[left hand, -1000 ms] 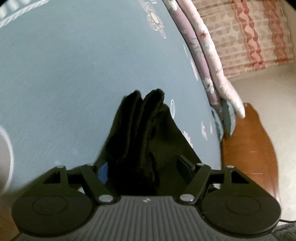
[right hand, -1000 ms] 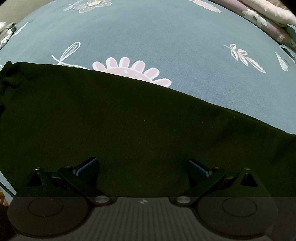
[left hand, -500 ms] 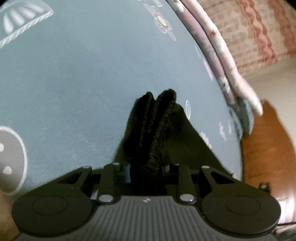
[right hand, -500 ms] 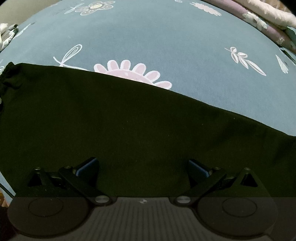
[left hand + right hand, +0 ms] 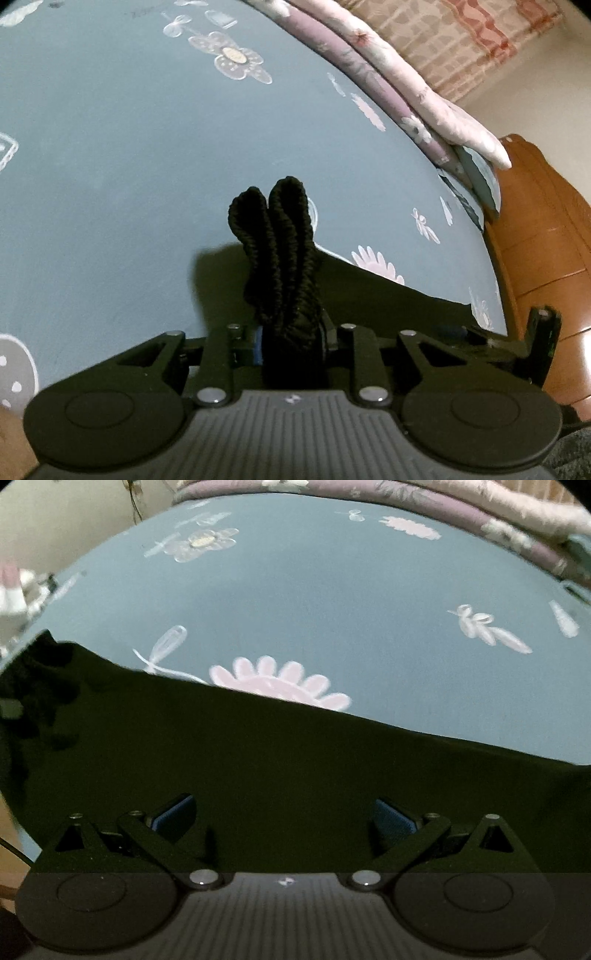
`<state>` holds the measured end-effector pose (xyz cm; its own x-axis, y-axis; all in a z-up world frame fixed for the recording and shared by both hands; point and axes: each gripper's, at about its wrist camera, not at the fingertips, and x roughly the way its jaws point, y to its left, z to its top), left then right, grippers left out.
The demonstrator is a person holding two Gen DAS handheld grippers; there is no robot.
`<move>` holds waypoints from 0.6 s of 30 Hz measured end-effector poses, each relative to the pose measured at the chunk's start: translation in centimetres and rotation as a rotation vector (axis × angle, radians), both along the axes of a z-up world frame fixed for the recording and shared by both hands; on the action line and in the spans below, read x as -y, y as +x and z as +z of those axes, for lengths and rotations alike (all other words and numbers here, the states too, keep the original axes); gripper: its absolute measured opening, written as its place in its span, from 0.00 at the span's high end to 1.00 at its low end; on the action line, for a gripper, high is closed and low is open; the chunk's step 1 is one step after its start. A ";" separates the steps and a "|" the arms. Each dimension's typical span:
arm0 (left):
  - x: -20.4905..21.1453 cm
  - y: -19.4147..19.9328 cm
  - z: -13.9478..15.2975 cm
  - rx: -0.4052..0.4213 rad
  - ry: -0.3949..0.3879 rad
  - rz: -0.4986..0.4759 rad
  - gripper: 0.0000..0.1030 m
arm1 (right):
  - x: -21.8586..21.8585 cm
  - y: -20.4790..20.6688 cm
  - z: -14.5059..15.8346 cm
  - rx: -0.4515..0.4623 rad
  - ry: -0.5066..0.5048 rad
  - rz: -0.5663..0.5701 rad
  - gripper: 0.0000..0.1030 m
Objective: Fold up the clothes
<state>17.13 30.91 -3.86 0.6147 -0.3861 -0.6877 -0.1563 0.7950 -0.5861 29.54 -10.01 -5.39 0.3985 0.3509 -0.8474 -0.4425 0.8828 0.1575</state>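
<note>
A black garment (image 5: 258, 760) lies spread across a blue-grey flowered bedsheet (image 5: 332, 590). My left gripper (image 5: 291, 339) is shut on the garment's bunched, ribbed end (image 5: 280, 240). That end sticks up past the fingers in two thick folds, lifted off the sheet. The rest of the garment (image 5: 388, 295) trails off to the right, low on the bed. My right gripper (image 5: 282, 812) hangs open just above the flat middle of the cloth, blue pads wide apart, with nothing pinched between them.
Folded pink and purple quilts (image 5: 406, 96) run along the bed's far edge. An orange-brown wooden bed frame (image 5: 546, 240) lies at the right, with a brick-patterned wall behind. A white and pink cloth (image 5: 14, 594) sits at the bed's left edge.
The left gripper's jaws closed on the bunched end of the black garment and lifted it off the sheet while rolling. The right gripper rose a little and stays open.
</note>
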 end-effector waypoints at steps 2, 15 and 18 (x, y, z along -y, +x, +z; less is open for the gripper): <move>0.2 0.0 0.1 -0.002 0.009 0.006 0.77 | -1.0 0.7 0.2 -0.016 0.073 0.027 0.00; -2.0 -1.3 -2.8 -0.058 -0.025 0.041 0.77 | -7.9 3.7 -2.6 -0.111 0.286 0.089 0.00; -2.5 -1.2 -3.4 -0.057 -0.051 0.037 0.77 | -8.9 5.2 -2.5 -0.095 0.267 0.078 0.00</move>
<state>15.92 33.45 -7.30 0.5896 -0.3989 -0.7023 -0.2196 0.7576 -0.6147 34.73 -1.14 -7.91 0.2853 0.5929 -0.7530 -0.4793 0.7686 0.4237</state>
